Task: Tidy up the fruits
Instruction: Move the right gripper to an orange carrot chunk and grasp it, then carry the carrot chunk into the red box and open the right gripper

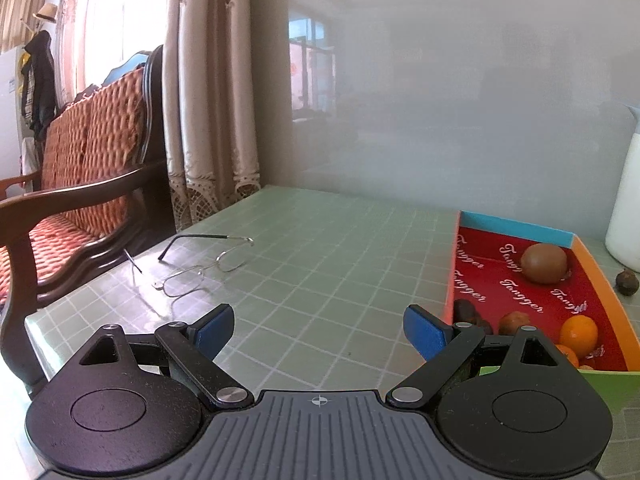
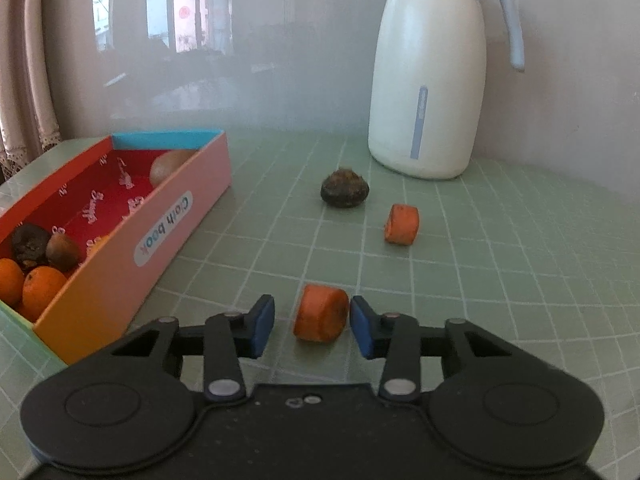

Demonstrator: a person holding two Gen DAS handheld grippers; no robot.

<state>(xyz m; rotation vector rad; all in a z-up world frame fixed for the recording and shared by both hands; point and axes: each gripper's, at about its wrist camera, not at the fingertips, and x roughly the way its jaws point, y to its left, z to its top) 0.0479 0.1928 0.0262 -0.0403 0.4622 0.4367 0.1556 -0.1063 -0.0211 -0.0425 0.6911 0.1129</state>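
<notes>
Wide-spread left claw (image 1: 319, 330) beside fruit box (image 1: 596, 268)

box (image 2: 120, 216) sits left on the table (image 2: 520, 280), fruits (image 2: 36, 280) inside it. jug (image 2: 424, 80) at the back right. dark fruit (image 2: 345, 189) before the jug, two carrot chunks (image 2: 401, 224) nearer (nearest one (image 2: 320, 313) between right gripper (image 2: 312, 328) pads). glasses (image 1: 200, 268) far left of box.

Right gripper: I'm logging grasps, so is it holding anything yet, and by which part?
Not gripped yet. The nearer carrot chunk sits between the right gripper fingers, the right pad at its side, a gap on the left.
</notes>
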